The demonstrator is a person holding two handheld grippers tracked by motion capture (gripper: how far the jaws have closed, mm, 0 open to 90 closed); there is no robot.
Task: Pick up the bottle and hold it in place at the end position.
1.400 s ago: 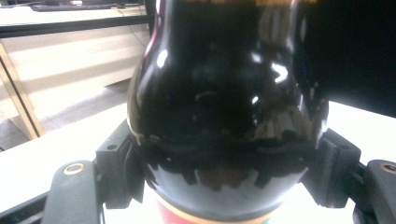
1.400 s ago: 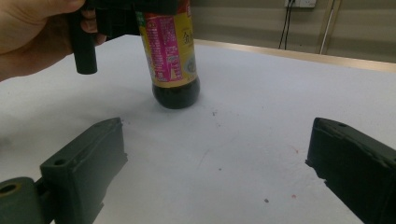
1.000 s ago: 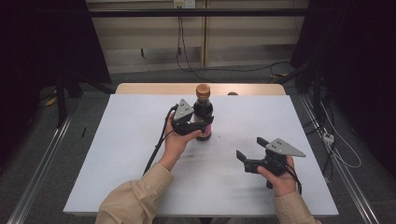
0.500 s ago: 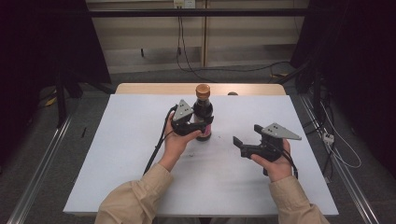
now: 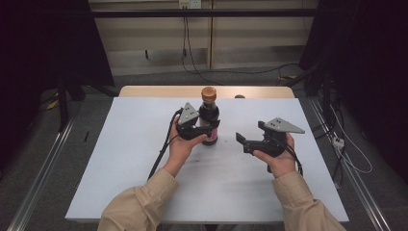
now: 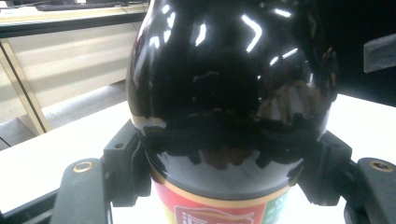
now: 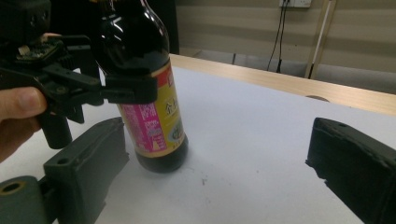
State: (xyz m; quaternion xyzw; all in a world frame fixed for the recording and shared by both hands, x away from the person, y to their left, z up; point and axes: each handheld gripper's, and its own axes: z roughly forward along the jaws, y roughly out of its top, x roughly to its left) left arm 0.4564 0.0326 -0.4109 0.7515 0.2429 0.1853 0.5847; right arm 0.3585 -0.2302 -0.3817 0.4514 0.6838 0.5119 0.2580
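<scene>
Soy sauce bottle [image 5: 210, 117] stands upright on the white surface [image 5: 120, 159], my left gripper [image 5: 204, 130] clamped round its smooth glass waist; full, heavy, breakable, I judge. My right gripper [image 5: 248, 139], jaws apart, should take the labelled body.

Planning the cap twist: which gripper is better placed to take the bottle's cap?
Right. The left gripper is clamped on the bottle, steadying it; the right gripper is open, empty and beside it, free to reach the cap.
</scene>
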